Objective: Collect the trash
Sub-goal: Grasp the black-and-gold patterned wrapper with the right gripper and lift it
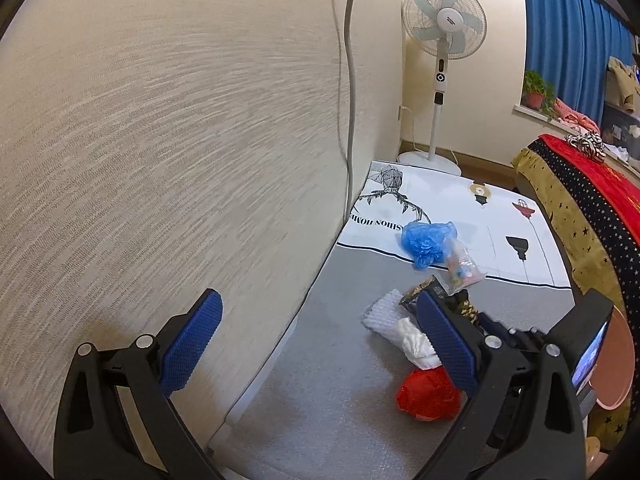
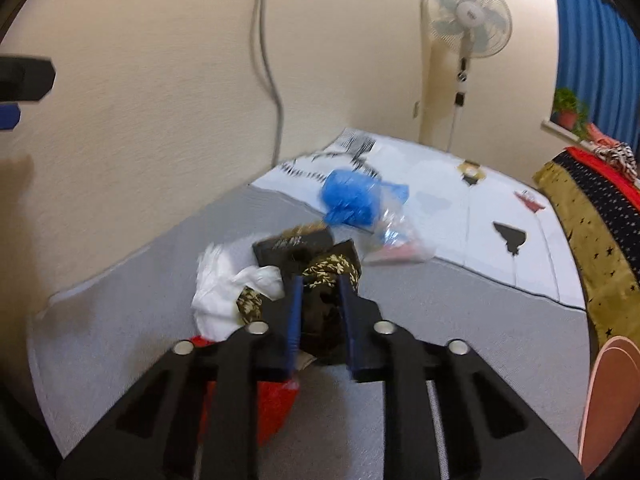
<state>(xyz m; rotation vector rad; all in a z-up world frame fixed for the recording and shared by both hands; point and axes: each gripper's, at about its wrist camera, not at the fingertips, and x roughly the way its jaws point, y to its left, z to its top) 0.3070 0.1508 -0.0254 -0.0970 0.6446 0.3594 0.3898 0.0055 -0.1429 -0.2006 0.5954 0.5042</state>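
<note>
Right gripper [image 2: 320, 312], black with ribbed blue pads, is pinched on a crumpled dark wrapper with a gold leaf print [image 2: 330, 274]; the wrapper bulges between its jaws. Left gripper [image 1: 316, 344] hangs spread wide beside the textured cream wall [image 1: 160, 140], nothing between its pads. Beneath both lies a grey woven mat [image 2: 440, 308] bearing the trash pile. From largest to smallest: a wrinkled blue plastic bag [image 1: 426, 242], a glossy red plastic bag [image 1: 430, 396], white foam netting [image 1: 384, 310], a clear crinkled pouch of small coloured bits [image 1: 464, 266].
</note>
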